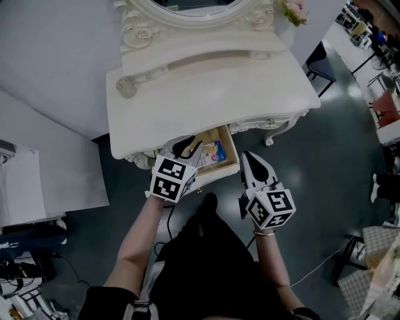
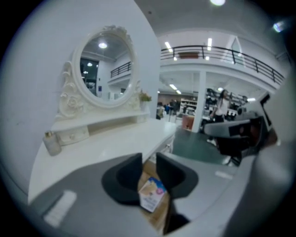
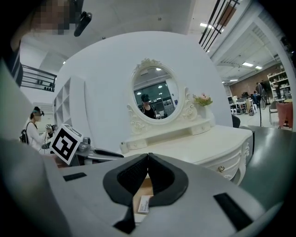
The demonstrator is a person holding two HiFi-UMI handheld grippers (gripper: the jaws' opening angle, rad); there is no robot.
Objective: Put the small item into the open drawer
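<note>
The small item (image 1: 214,153), a flat blue and white packet, lies inside the open wooden drawer (image 1: 232,164) of the white dressing table (image 1: 219,87). My left gripper (image 1: 187,147) hovers over the drawer's left part. In the left gripper view the left gripper (image 2: 149,159) shows a narrow gap between its jaws with nothing in it, and the packet (image 2: 151,194) lies below them in the drawer. My right gripper (image 1: 250,157) hangs just right of the drawer, and in its own view the right gripper (image 3: 148,156) has its tips together, empty, above the packet (image 3: 143,203).
A small glass jar (image 1: 125,87) stands at the tabletop's left, below the oval mirror (image 1: 187,9). A vase of flowers (image 1: 290,12) sits at the back right. The person's legs are directly before the drawer. Chairs and desks stand on the dark floor to the right.
</note>
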